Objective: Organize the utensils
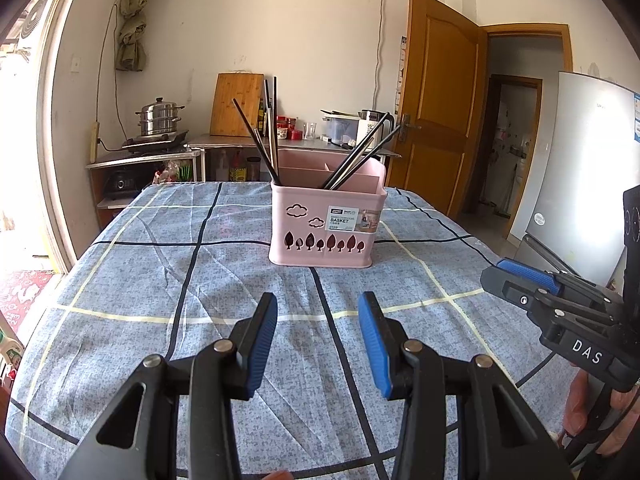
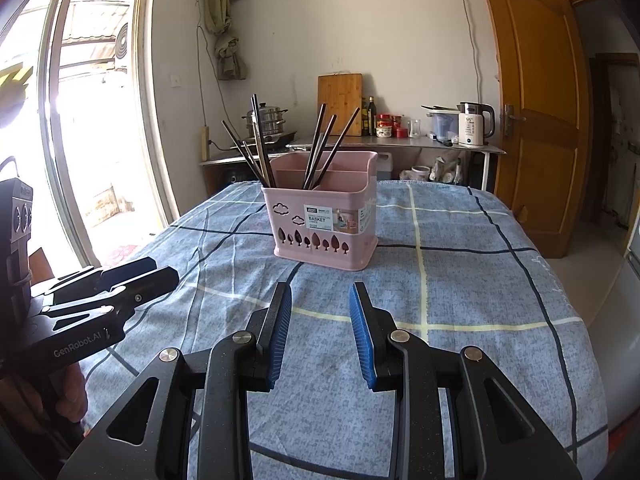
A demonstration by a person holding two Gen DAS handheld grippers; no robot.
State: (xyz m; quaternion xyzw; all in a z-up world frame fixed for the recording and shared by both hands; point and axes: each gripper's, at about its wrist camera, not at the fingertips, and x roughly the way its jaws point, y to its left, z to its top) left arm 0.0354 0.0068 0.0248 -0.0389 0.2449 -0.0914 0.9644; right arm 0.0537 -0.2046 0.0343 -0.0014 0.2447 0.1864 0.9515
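The pink basket (image 1: 328, 224) stood in the middle of each frame on the checked cloth (image 1: 160, 280), with chopsticks (image 1: 260, 144) leaning left and right, so a bump could have tipped it over. The left gripper (image 1: 317, 312) and right gripper (image 2: 320, 300), low in their frames, were spread wide, holding and touching nothing.

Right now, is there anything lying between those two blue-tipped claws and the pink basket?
Nothing: in both wrist views only bare checked tablecloth separates the open left gripper and right gripper from the pink basket.
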